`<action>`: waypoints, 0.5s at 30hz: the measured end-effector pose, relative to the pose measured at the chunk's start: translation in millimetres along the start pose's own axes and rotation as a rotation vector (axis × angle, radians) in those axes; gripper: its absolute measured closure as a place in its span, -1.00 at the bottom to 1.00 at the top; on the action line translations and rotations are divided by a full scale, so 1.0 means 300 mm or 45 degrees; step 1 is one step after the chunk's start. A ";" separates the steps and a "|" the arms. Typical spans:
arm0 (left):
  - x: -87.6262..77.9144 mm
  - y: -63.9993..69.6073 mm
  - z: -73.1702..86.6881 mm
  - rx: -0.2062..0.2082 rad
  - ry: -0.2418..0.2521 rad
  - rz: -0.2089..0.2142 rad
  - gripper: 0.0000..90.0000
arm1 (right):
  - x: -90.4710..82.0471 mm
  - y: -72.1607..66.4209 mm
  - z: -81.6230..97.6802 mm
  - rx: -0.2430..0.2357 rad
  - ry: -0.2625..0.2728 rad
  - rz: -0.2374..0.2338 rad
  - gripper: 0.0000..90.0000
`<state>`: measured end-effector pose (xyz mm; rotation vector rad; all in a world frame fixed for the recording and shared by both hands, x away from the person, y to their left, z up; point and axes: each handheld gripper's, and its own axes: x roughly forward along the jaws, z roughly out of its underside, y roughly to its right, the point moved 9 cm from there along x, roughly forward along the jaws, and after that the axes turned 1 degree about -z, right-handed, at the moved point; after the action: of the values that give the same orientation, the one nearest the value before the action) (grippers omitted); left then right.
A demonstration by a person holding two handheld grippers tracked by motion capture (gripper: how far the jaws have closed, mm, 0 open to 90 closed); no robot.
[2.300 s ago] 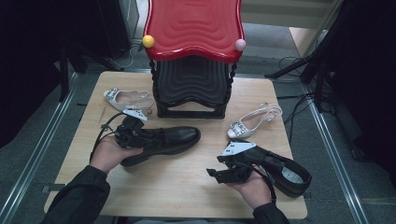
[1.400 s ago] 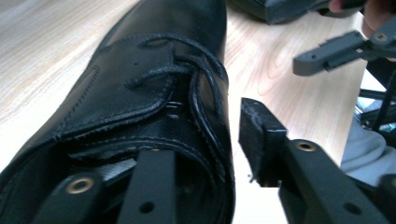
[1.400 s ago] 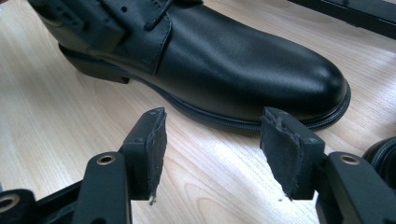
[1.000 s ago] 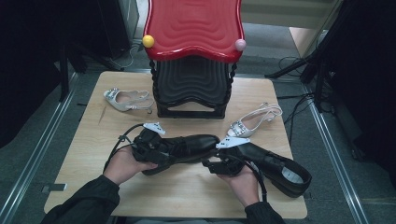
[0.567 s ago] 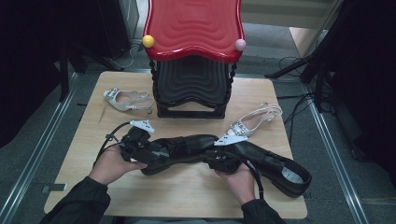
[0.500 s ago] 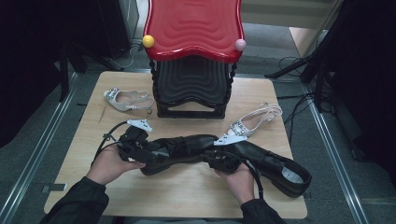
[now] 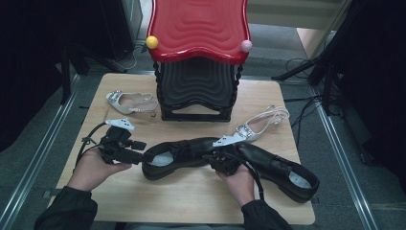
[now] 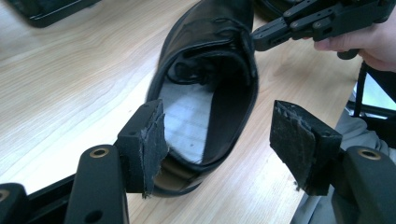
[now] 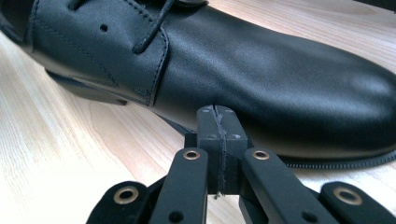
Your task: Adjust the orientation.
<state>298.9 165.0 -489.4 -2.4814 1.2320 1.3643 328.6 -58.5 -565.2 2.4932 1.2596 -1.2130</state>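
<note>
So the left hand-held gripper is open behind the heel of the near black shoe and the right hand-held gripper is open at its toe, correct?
Not quite. The right hand-held gripper is shut, jaws pressed together with nothing between them, against the toe of the black shoe; the right gripper view shows it. The left hand-held gripper is indeed open behind the heel.

left gripper (image 8: 219, 140): jaws apart | black shoe (image 8: 210, 93) heel between | table (image 8: 70, 93)

Toe of the left black shoe (image 7: 191, 155) behind the right gripper (image 7: 218, 160) in the high view.
</note>
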 end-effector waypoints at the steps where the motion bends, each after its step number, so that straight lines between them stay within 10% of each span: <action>1: -0.006 -0.008 0.005 -0.006 0.001 -0.011 -0.21 | 0.003 0.003 -0.002 -0.002 -0.002 0.002 1.00; 9: -0.037 -0.059 0.044 -0.053 0.038 -0.077 -0.17 | 0.024 0.013 -0.027 -0.014 -0.013 0.010 1.00; 15: -0.055 -0.103 0.068 -0.093 0.113 -0.144 0.30 | 0.039 0.019 -0.046 0.002 -0.024 0.001 1.00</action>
<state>300.6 204.3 -499.4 -2.6424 1.0565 1.3082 345.2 -49.2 -565.3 2.4773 1.2537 -1.2350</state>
